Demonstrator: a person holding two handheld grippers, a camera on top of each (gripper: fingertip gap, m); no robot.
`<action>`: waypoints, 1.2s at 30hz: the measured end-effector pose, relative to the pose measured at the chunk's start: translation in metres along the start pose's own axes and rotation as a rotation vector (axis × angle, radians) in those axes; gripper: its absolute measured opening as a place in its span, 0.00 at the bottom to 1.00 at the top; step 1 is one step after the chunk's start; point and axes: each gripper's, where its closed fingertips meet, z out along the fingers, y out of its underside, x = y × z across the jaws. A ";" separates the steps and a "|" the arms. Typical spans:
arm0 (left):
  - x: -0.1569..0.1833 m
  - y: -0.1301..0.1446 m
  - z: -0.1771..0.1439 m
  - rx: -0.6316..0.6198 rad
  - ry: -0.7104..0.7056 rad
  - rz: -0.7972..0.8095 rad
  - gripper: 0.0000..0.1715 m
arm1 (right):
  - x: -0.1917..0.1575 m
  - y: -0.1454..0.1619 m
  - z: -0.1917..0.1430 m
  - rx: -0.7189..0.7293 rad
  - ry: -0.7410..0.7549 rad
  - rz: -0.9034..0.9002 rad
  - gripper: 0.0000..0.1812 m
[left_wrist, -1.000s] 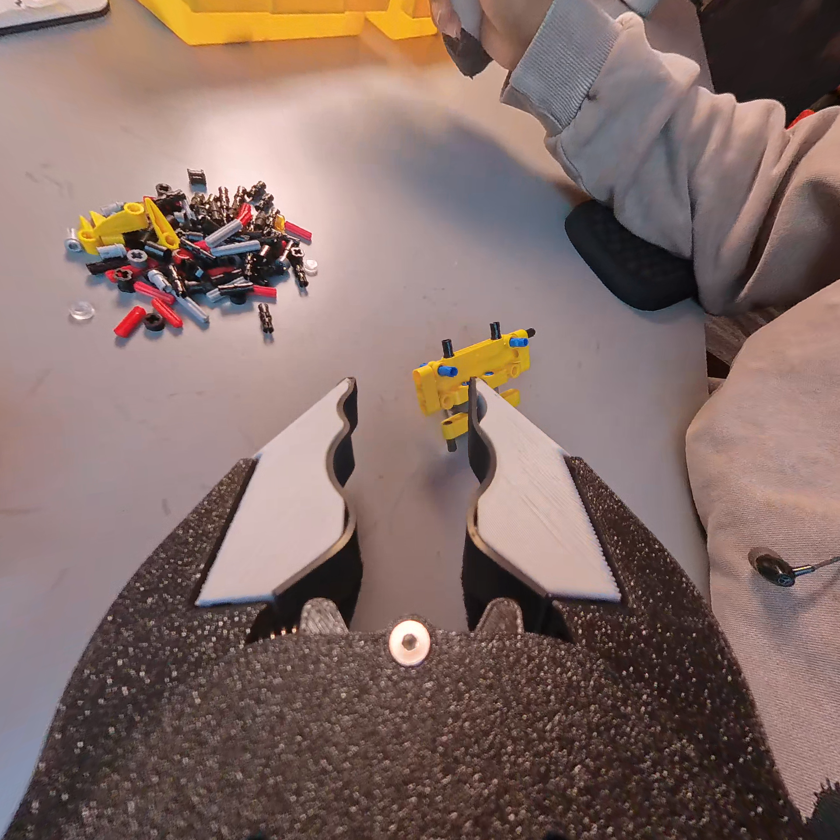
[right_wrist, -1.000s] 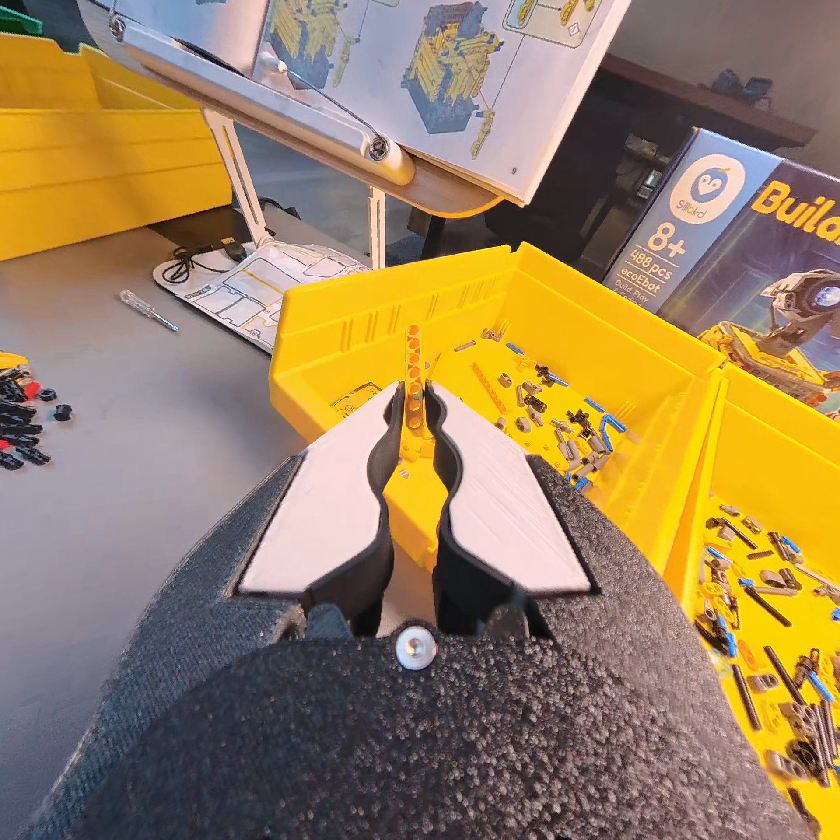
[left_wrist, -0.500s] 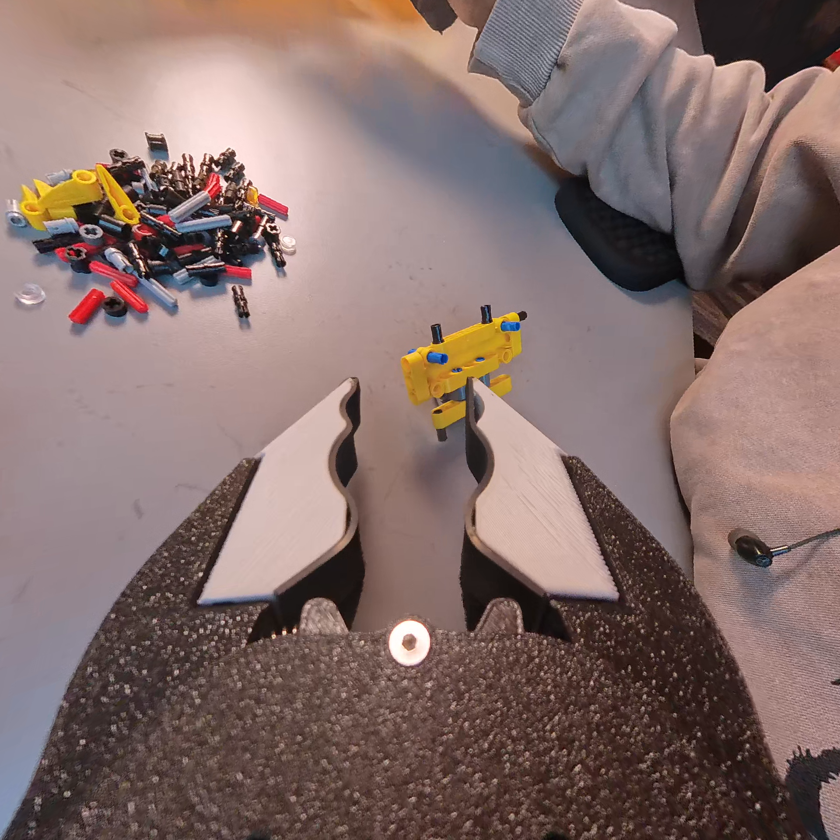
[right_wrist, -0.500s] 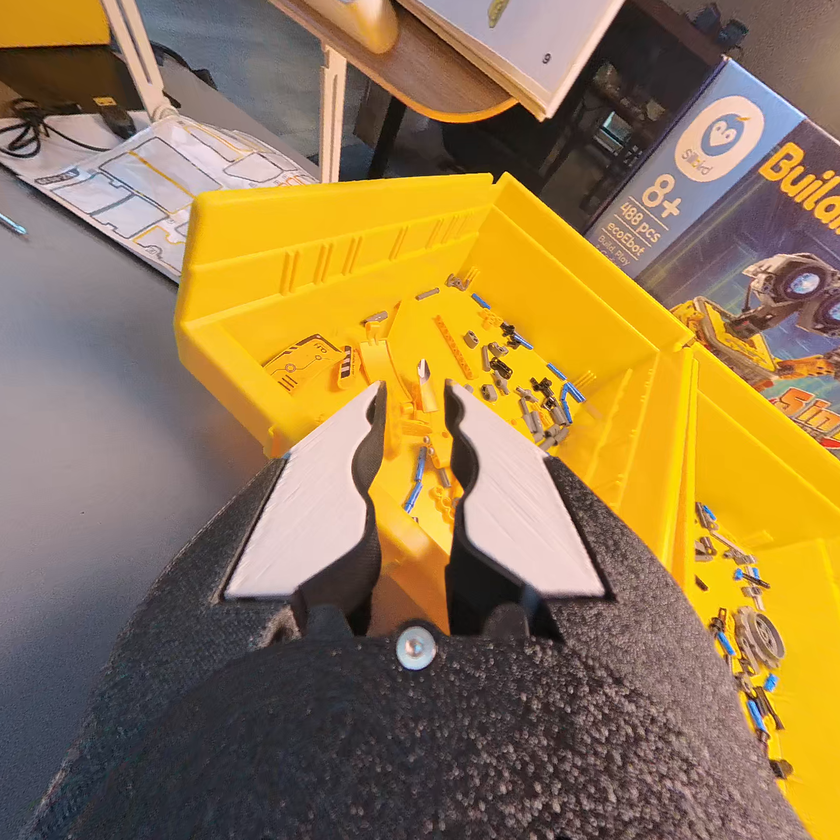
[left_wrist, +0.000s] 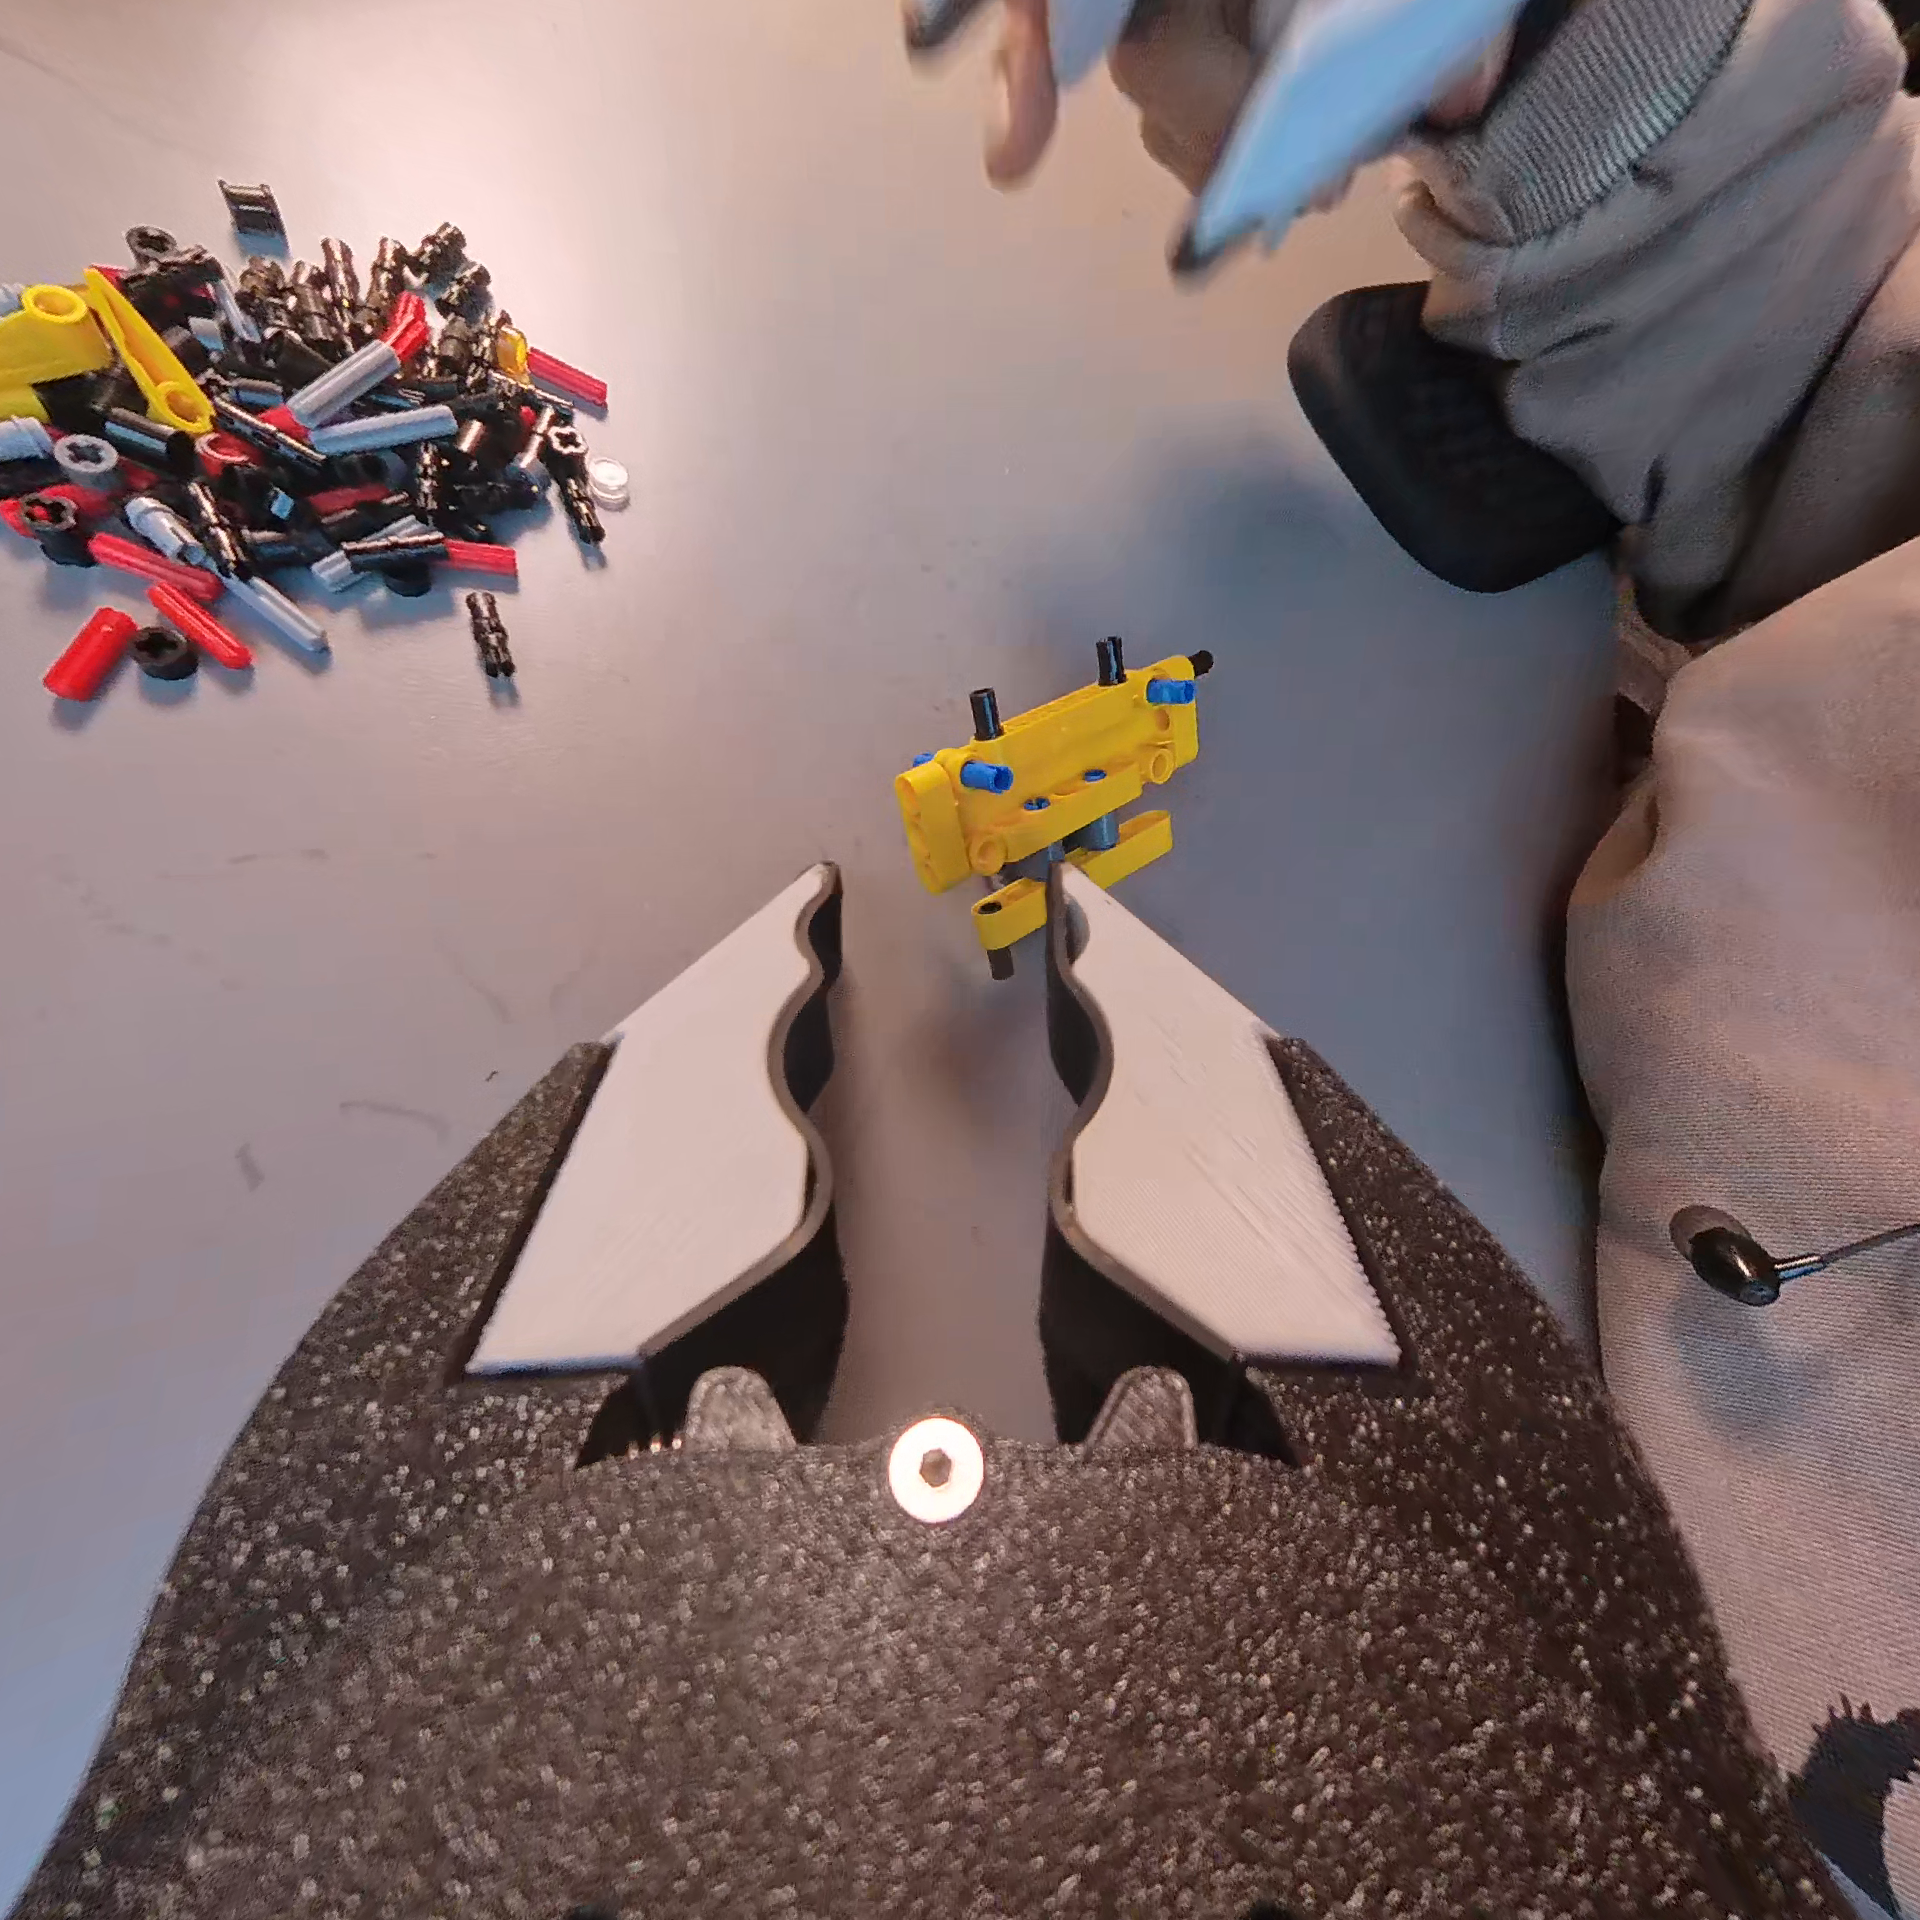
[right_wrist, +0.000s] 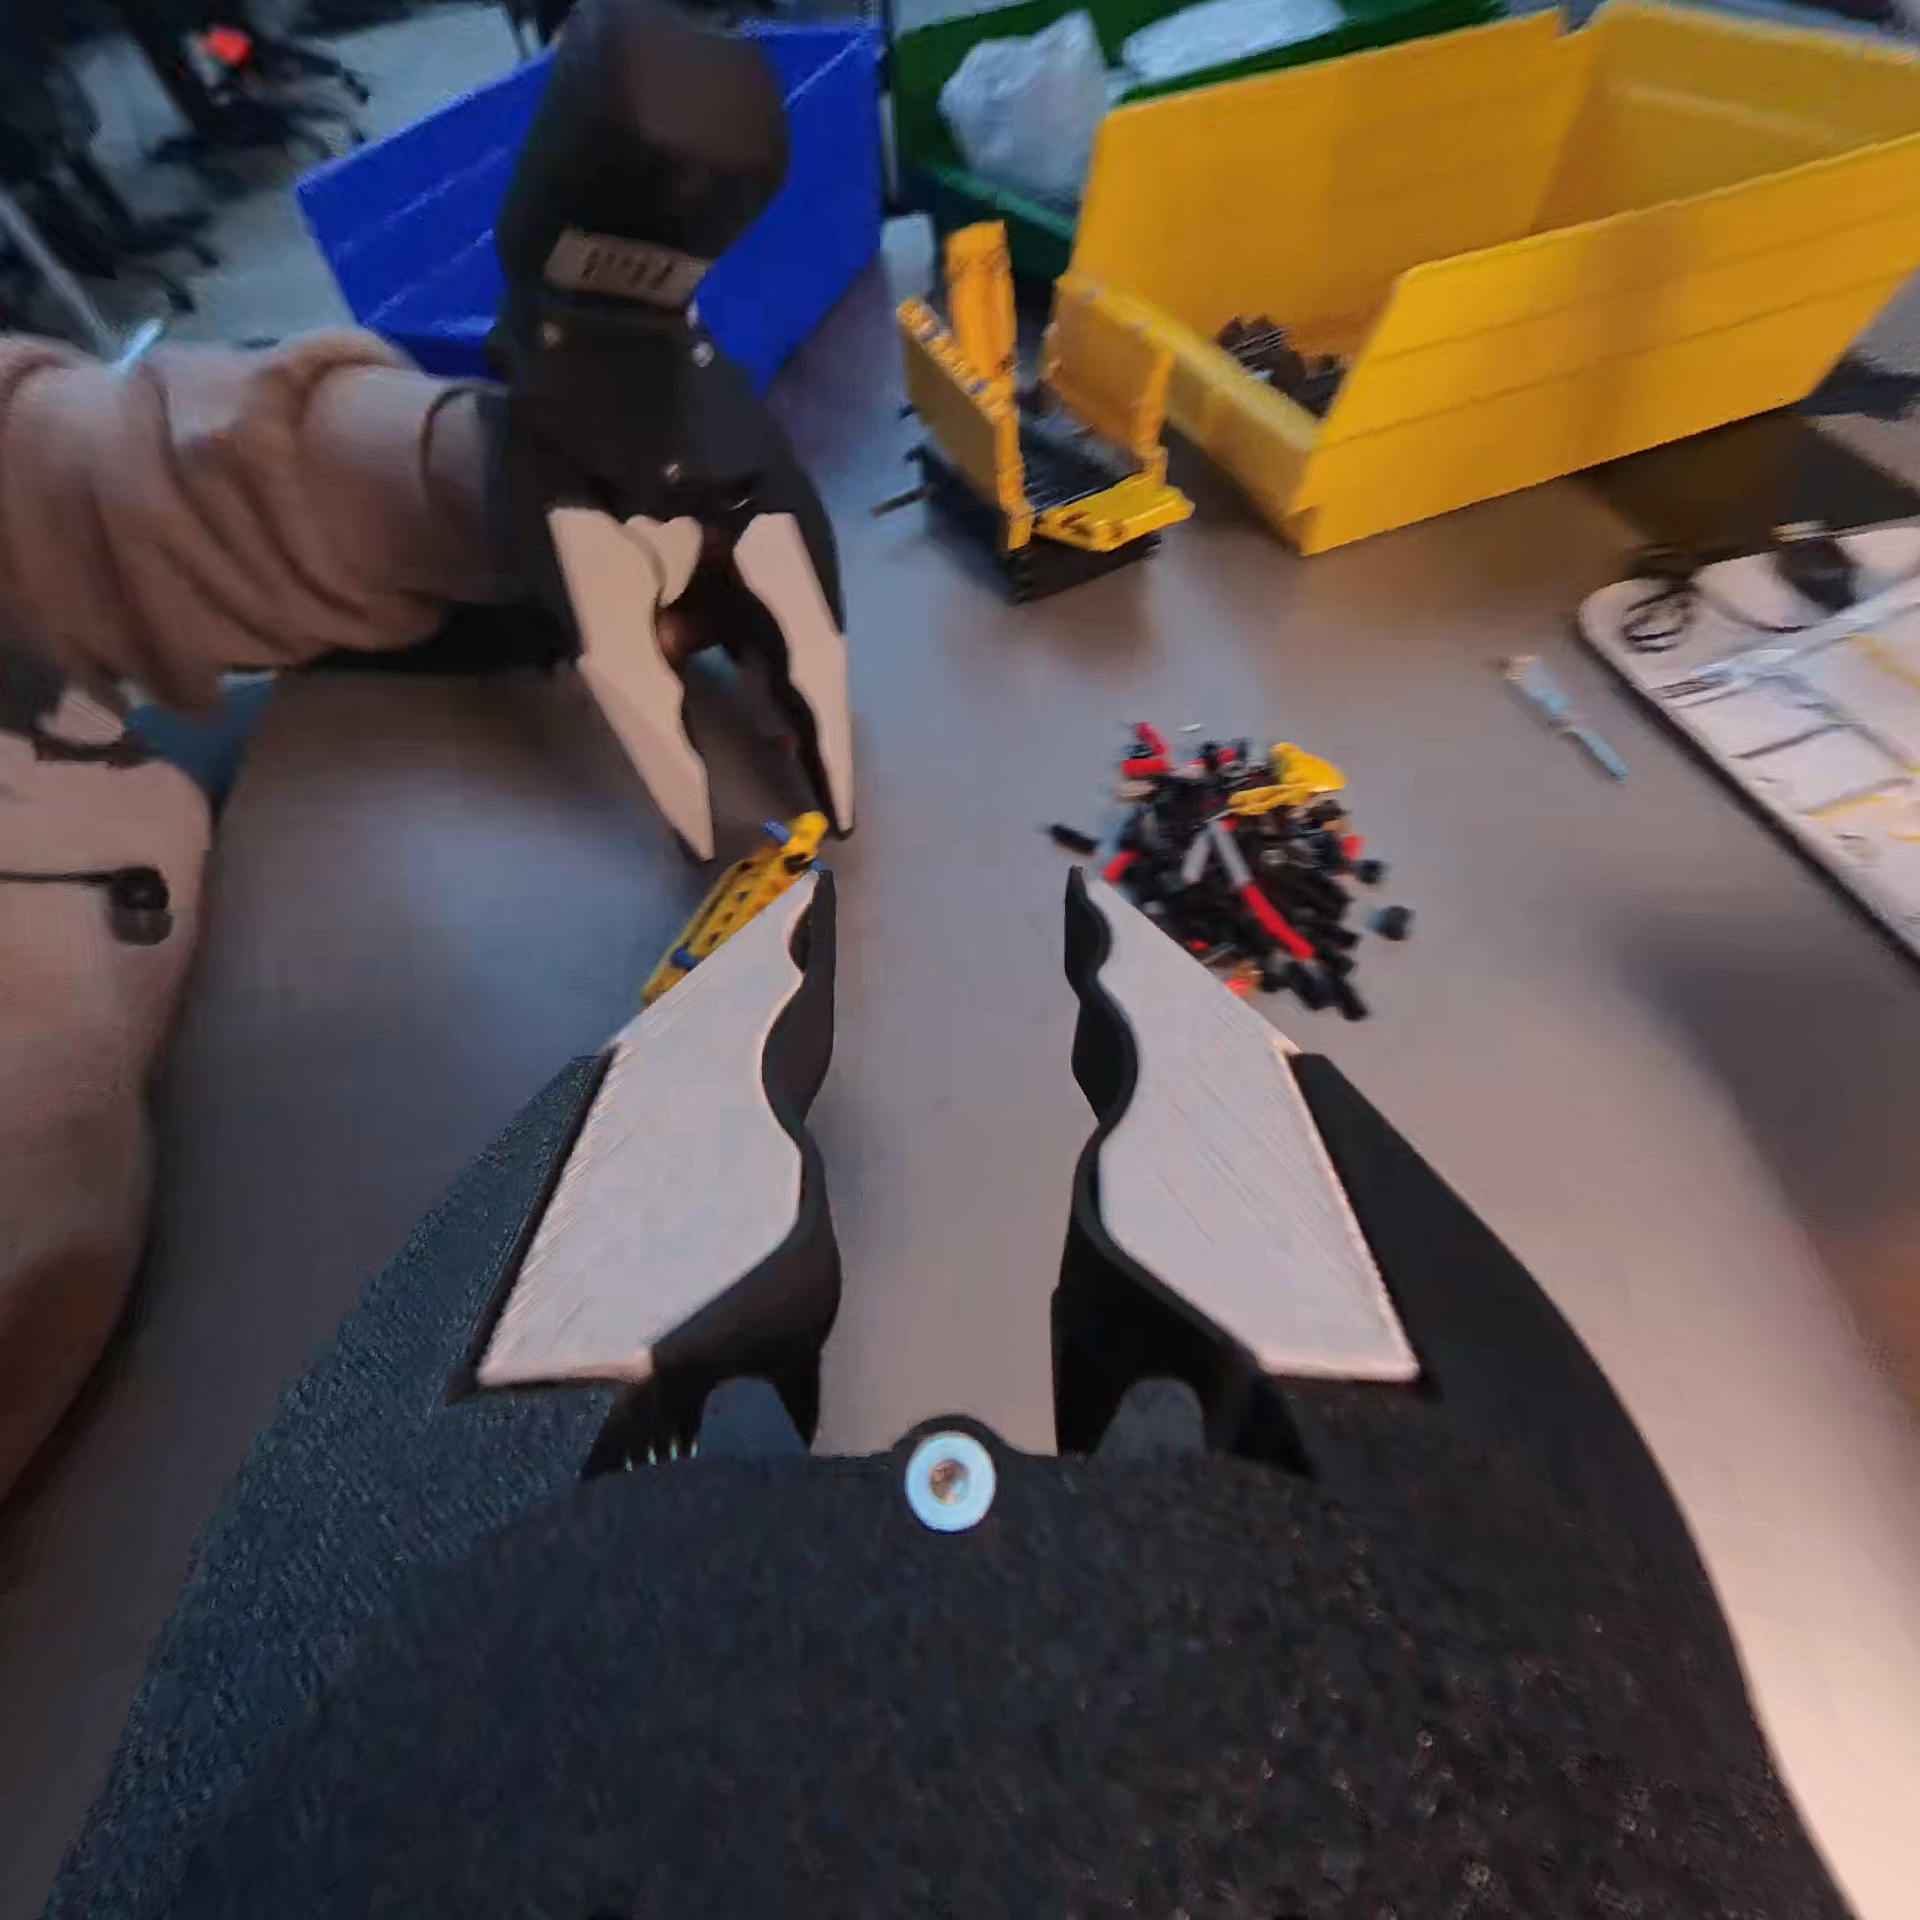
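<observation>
Yellow brick assembly (left_wrist: 1049, 790), studded with blue and black pins, stands on the grey table (left_wrist: 831, 312) just ahead of the left gripper (left_wrist: 940, 878), at about 1 o'clock from the gap between its fingertips. That gripper's fingers are spread moderately wide with nothing between them. The tip on the 3 o'clock side overlaps the assembly's lower yellow link, but I cannot tell whether it touches. In the left wrist view, a pile of loose pieces (left_wrist: 291, 436) in black, red, grey and yellow lies well apart at 10 o'clock. A black pad (left_wrist: 1434, 447) sits at 2 o'clock under a beige sleeve (left_wrist: 1714, 260). The right gripper (right_wrist: 948, 878) hangs above the table with its fingers likewise spread and empty. In its own blurred view the assembly is at 11 o'clock, partly hidden behind one finger, and the pile is at 1 o'clock. Farther off stand a partly built yellow model (right_wrist: 1039, 436) at 12 o'clock, a yellow bin (right_wrist: 1507, 312) at 1 o'clock and a blue bin (right_wrist: 436, 239) at 11 o'clock.
</observation>
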 end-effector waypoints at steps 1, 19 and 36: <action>-0.001 0.001 0.001 -0.006 -0.010 0.003 0.19 | -0.016 0.009 0.010 -0.049 -0.034 -0.034 0.24; 0.004 -0.009 -0.010 0.079 0.081 -0.051 0.17 | -0.062 0.044 0.057 -0.220 -0.139 -0.028 0.06; 0.027 -0.047 -0.022 0.264 -0.176 0.525 0.04 | -0.058 -0.014 0.037 0.090 0.164 -0.664 0.04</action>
